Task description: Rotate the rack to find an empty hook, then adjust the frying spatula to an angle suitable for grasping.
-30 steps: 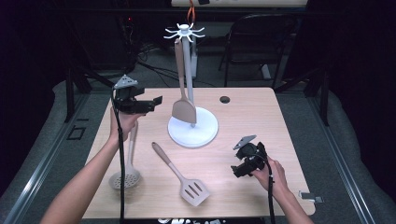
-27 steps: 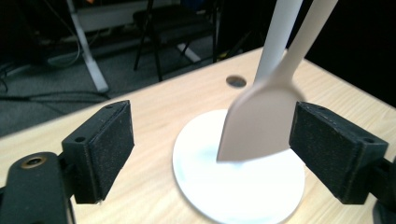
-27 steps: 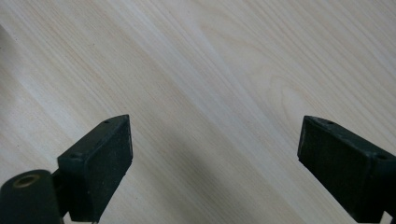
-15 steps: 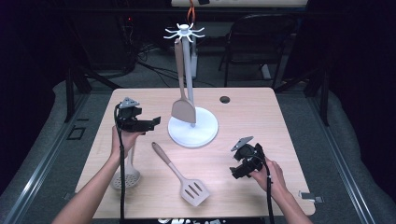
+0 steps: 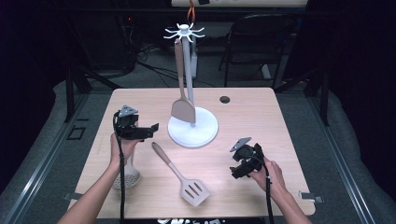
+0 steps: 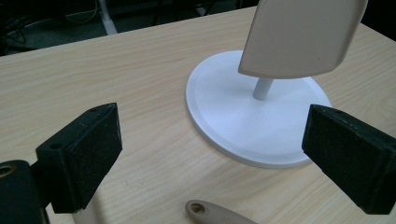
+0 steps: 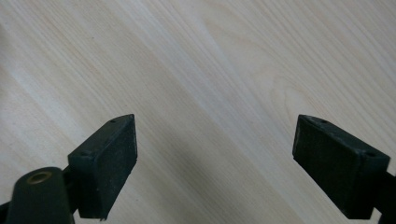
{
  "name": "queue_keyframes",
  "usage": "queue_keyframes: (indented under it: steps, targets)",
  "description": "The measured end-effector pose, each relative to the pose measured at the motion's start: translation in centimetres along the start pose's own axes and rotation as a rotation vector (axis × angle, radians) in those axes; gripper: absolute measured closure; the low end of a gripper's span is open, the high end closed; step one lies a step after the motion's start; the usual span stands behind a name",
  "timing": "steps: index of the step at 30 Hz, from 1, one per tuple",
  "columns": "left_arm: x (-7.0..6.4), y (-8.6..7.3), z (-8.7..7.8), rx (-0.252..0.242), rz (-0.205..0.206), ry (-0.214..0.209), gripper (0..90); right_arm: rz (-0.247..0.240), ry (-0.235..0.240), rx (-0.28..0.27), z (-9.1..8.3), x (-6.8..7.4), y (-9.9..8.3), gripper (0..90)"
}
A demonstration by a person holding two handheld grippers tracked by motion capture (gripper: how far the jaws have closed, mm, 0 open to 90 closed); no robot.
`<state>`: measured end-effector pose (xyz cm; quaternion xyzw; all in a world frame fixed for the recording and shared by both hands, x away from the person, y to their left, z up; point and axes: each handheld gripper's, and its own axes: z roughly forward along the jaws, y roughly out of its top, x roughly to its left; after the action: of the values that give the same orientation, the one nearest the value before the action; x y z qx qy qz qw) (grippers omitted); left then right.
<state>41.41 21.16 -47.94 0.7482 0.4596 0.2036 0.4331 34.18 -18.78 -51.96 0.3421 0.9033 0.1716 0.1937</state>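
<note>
Left claw [image 5: 152,128]: jaws spread wide, empty, held above the tabletop [image 5: 261,116] at 9 o'clock of the white rack [image 5: 193,130]. Right claw [image 5: 235,164]: jaws wide apart, empty, over bare wood at 4 o'clock of the rack. Hung spatula [image 5: 182,109]: blade beside the rack's pole, just above its base. Slotted spatula [image 5: 180,173]: flat on the tabletop between the claws, handle end just below the left claw. Skimmer [image 5: 127,175]: at 7 o'clock, partly under the left forearm.
</note>
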Motion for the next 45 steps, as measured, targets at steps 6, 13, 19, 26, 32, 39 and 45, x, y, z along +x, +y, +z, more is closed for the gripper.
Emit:
queue_keyframes:
  steps: [6, 13, 19, 26, 32, 39, 45]
  targets:
    - [0.2, -0.5, -0.4, 0.013, -0.021, 0.010, 2.3, -0.001, -0.028, -0.013, 0.1, 0.2, 0.1, 16.8]
    - [-0.5, -0.8, -0.2, 0.036, -0.014, 0.015, 0.2, -0.034, -0.067, 0.015, 0.2, 0.7, 0.1, 23.2]
    - [-0.7, -1.4, 0.1, 0.065, -0.020, 0.005, 0.2, -0.033, -0.037, -0.016, -0.1, 1.3, 0.4, 29.0]
    - [-1.3, -1.4, 0.6, 0.081, -0.004, -0.012, 0.2, -0.019, 0.032, -0.134, -1.2, 2.8, 0.8, 60.8]
    - [-1.3, -1.6, 0.9, 0.097, -0.013, -0.022, 0.2, -0.050, 0.138, -0.170, -1.7, 4.9, 1.9, 82.7]
    - [-0.7, -1.9, 1.2, 0.106, -0.079, -0.047, 0.2, -0.097, 0.265, -0.164, -1.4, 8.4, 3.2, 90.0]
    - [-0.6, -2.1, 1.3, 0.121, -0.077, -0.044, 0.2, -0.143, 0.319, -0.155, -1.3, 10.7, 3.9, 90.0]
